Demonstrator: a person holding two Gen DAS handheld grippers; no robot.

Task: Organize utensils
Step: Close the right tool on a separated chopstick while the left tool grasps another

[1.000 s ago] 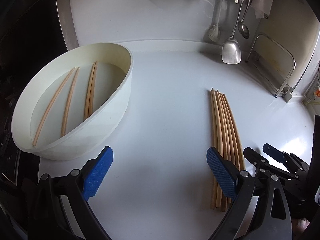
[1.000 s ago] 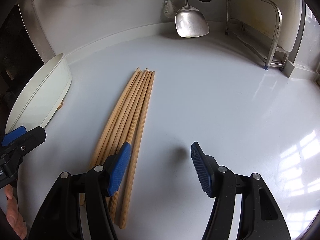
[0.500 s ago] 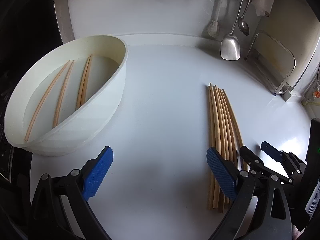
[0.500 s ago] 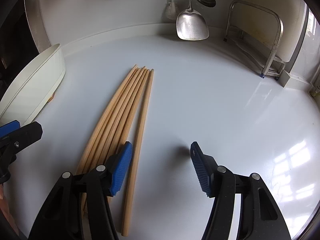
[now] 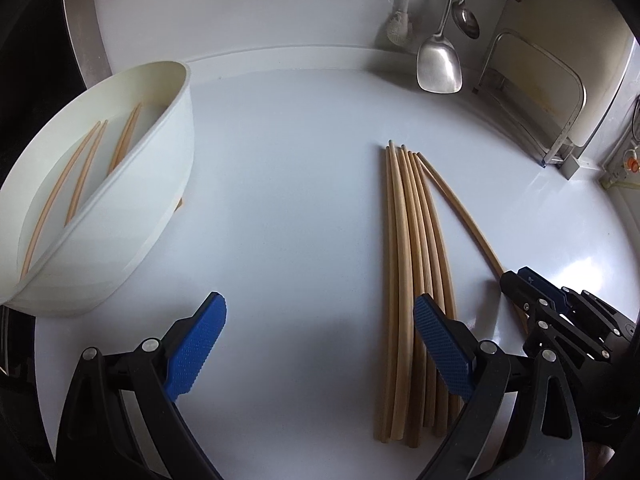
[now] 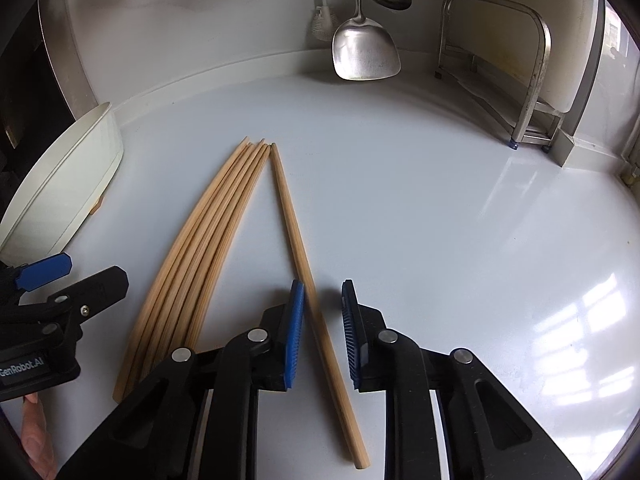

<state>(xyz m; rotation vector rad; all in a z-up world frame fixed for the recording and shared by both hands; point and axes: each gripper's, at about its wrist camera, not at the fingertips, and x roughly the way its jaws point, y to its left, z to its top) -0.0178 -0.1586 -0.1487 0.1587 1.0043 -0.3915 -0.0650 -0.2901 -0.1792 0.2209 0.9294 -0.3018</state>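
While the white oval basin [image 5: 120,216] sits at nine o'clock on the white counter [image 5: 280,200] with four chopsticks [image 5: 80,176] inside, the left gripper [image 5: 320,344] hovers wide open over bare counter. Right of it lies the chopstick bundle [image 5: 412,260]. At three o'clock the right gripper [image 6: 322,332] is closing around a single chopstick [image 6: 296,240], split from the bundle, its pads not yet pressing.

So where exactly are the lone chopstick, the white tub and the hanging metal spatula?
Lone chopstick [image 6: 296,240], right wrist view, on the middle of its shaft.
White tub [image 5: 132,216], left wrist view, on its outer wall.
Metal spatula [image 6: 366,54], right wrist view, on the flat blade.
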